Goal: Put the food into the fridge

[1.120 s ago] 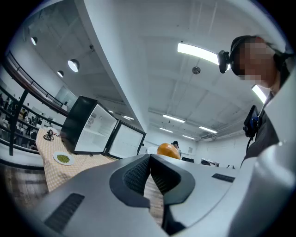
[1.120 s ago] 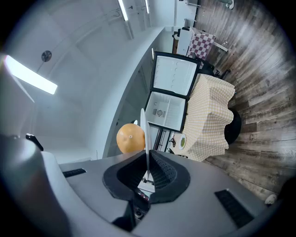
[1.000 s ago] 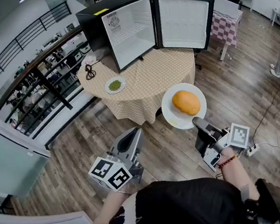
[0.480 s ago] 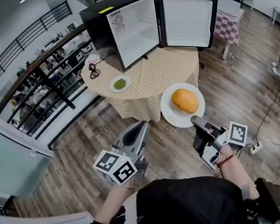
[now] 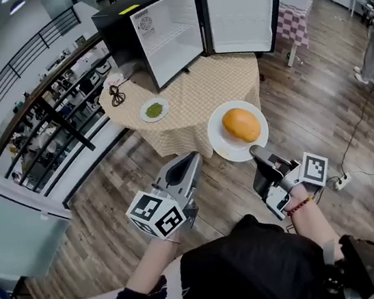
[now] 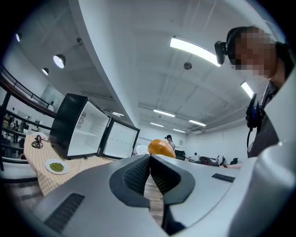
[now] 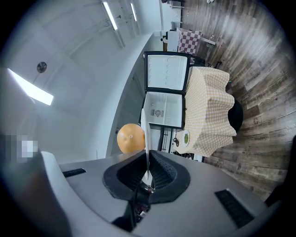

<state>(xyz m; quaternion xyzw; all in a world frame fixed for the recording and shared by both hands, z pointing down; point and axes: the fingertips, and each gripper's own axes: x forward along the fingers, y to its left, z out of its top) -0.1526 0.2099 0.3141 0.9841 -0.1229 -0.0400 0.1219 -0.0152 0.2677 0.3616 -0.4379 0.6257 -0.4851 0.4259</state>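
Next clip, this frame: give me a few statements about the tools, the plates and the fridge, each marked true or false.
1. The right tool grips the rim of a white plate carrying an orange fruit. True.
2. The fridge is closed. False: its door stands wide open.
3. The left tool holds the small plate of green food. False: the left tool is shut on nothing, and that plate lies on the table.
4. The fridge stands on the table with the checked cloth. True.
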